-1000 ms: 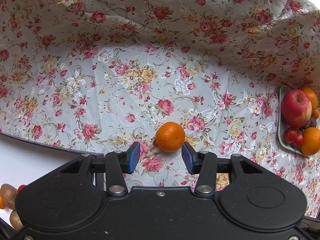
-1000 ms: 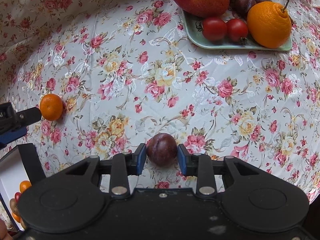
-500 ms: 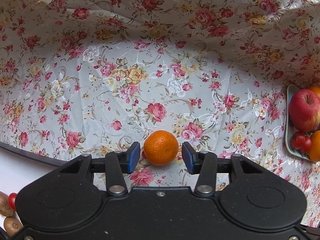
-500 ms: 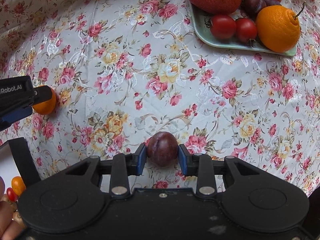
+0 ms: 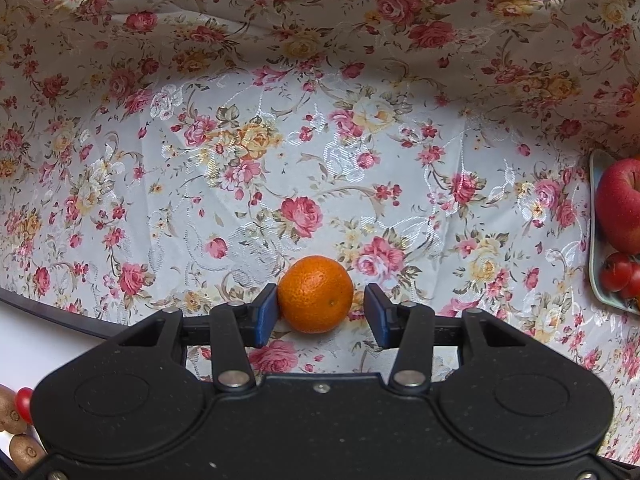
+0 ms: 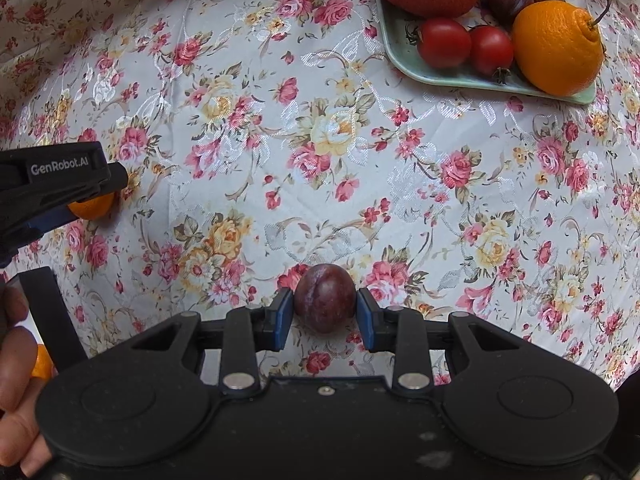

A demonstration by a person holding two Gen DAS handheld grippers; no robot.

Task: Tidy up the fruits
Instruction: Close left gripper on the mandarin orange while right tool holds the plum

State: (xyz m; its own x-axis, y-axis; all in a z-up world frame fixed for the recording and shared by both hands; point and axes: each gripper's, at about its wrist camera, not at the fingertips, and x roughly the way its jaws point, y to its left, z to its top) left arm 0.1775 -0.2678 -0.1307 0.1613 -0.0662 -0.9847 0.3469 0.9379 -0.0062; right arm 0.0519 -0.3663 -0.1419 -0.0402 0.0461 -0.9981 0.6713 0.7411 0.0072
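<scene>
Lettering: "GenRobot.AI" on left gripper (image 6: 60,196), left edge of right view. Left gripper (image 5: 320,314): fingers spread around mandarin (image 5: 315,299), lower centre, one pad touching; earlier the fruit lay ahead of the tips. Right gripper (image 6: 324,314): pinching plum (image 6: 325,297), unchanged. Plate (image 6: 460,76) upper right.

Bright, soft daylight; fisheye-warped edges.

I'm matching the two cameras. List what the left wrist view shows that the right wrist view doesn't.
Only the left wrist view: kiwis at its lower left edge.
Only the right wrist view: the plum between the right gripper fingers, a large orange, a hand.
Both: the mandarin, the left gripper, apple, tomatoes, green plate.
</scene>
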